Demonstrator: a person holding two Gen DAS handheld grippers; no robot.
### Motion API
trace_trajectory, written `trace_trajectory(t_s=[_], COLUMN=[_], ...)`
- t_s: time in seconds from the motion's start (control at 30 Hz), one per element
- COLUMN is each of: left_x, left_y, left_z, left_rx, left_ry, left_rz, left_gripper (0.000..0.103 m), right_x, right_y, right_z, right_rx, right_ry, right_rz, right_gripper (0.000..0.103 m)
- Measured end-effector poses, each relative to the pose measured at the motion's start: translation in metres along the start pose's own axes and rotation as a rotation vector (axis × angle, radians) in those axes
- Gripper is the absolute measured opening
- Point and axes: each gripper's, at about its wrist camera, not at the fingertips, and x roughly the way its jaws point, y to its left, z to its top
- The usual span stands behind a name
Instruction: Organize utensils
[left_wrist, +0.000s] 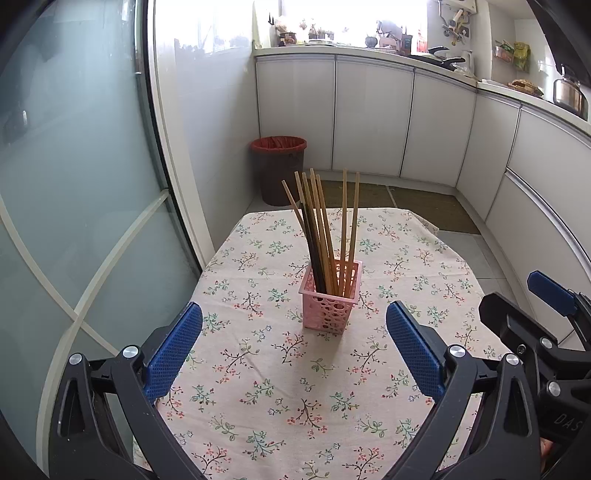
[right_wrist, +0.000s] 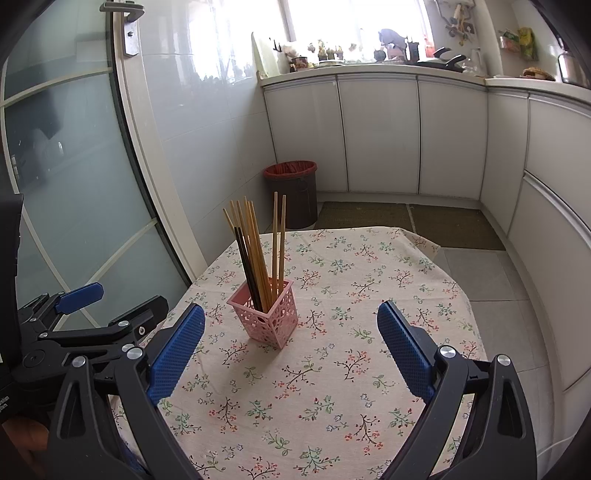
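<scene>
Standing upright, chopsticks (left_wrist: 325, 236) fill a pink basket (left_wrist: 330, 304) on the flowered surface (left_wrist: 295, 398).
Left tool (left_wrist: 294, 347) and right tool (right_wrist: 291, 345) hover nearby, both spread wide, gripping nothing.

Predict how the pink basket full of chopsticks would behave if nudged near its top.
The pink basket probably tips easily: it is narrow, perforated plastic, likely light. The chopsticks rise far above its rim and lean to one side, likely shifting weight that way. On the floral tablecloth it may drag rather than slide.
</scene>
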Motion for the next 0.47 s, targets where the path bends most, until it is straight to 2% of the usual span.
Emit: trace_trajectory(t_s=[0.47], left_x=[0.0034], left_y=[-0.0021], left_z=[-0.0004], left_rx=[0.003], left_ry=[0.004], left_rz=[0.002], left_gripper=[0.096], right_x=[0.0025], right_y=[-0.0005], right_z=[-0.0014], right_rx=[0.004], right_ry=[0.005], right_rz=[-0.005], right_gripper=[0.092])
